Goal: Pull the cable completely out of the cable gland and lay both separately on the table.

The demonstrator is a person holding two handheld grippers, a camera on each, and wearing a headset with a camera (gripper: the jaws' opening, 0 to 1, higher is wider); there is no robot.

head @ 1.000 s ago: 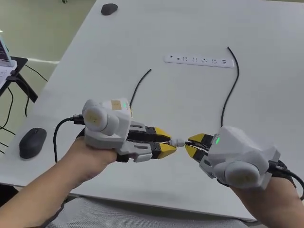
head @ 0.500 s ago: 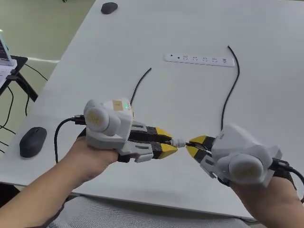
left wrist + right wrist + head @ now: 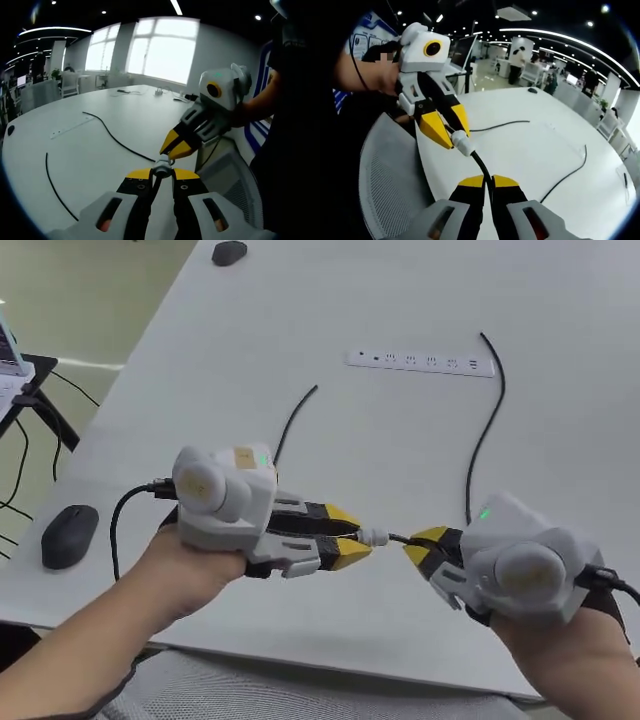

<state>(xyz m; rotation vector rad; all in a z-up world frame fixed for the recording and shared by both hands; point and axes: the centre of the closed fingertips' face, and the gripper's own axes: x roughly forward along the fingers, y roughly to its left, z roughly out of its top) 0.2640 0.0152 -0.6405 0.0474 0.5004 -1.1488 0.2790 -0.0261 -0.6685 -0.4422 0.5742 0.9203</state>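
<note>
My left gripper [image 3: 352,539] is shut on the small white cable gland [image 3: 373,537], seen close at its jaw tips in the left gripper view [image 3: 162,164]. A short stretch of black cable [image 3: 398,538] runs from the gland to my right gripper [image 3: 424,546], which is shut on it. In the right gripper view the cable [image 3: 480,162] leaves the gland [image 3: 460,141] and passes between my right gripper's [image 3: 489,181] jaws. The rest of the cable [image 3: 487,430] trails back over the white table [image 3: 400,440]. Both grippers are held above the table's near edge.
A white power strip [image 3: 420,364] lies at the back. A second, shorter black cable [image 3: 295,422] lies left of centre. One dark mouse [image 3: 68,536] sits at the near left edge, another [image 3: 229,253] at the far edge. A grey mesh chair [image 3: 300,695] is below.
My right gripper has drawn away to the right, and more black cable now shows between the gland and its jaws. The left gripper has stayed nearly still.
</note>
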